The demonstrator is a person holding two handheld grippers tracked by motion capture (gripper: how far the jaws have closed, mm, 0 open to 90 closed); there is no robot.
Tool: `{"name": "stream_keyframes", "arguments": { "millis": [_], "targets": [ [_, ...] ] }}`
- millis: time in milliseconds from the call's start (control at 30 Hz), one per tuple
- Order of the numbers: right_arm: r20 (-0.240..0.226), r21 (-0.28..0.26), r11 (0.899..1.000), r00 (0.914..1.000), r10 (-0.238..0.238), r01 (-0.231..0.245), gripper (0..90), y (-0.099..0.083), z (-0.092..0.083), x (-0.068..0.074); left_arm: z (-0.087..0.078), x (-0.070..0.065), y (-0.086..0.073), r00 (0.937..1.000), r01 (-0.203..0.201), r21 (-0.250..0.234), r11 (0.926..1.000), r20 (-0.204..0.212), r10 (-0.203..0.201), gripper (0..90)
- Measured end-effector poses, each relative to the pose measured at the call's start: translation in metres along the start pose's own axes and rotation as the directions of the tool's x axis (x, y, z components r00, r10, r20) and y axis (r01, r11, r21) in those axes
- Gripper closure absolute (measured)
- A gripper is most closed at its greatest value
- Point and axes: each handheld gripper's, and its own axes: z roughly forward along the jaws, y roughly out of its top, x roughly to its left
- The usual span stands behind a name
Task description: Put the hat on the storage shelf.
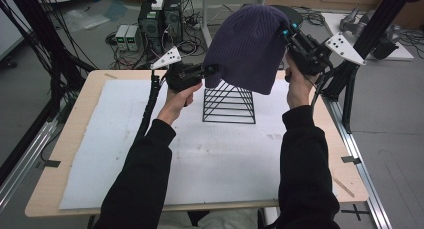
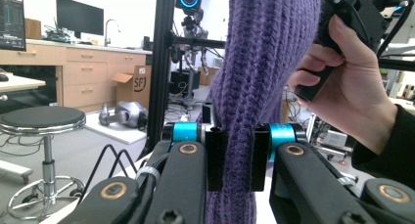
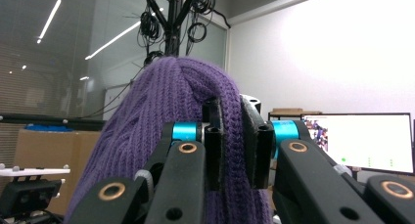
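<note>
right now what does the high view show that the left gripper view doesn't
High view alone: the black wire rack standing on the white mat, the wooden table edge, and the right gripper pinching the hat high on its crown.

Left gripper view alone: a round stool, wooden cabinets with a faucet behind them, and a close look at the left gripper with its jaws clamped on the knit.

Both: the purple knit hat, held off the table, and the person's right hand.

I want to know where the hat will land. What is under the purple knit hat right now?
Under the purple knit hat, held up by both claws, stands a black wire rack on the white mat. The hat's hem covers the rack's top.
</note>
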Motion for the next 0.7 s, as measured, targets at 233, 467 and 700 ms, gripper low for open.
{"name": "stream_keyframes", "arguments": {
  "millis": [233,467,700],
  "targets": [
    [0.016,0.019,0.999,0.9988,0.046,-0.046,81.2,-0.005,-0.001,-0.007,0.002,0.001,-0.003,0.9996,0.007,0.043,0.9991,0.027,-0.008,82.6],
    [0.017,0.098,0.994,0.999,0.042,-0.044,80.5,-0.018,-0.004,-0.008,-0.004,0.008,-0.025,0.9993,0.035,0.088,0.9955,0.007,-0.036,82.3],
    [-0.005,0.18,0.981,0.9973,0.074,-0.072,80.6,-0.031,-0.005,-0.011,-0.007,0.013,-0.037,0.9995,0.031,0.151,0.9881,-0.011,-0.029,82.3]
  ]
}}
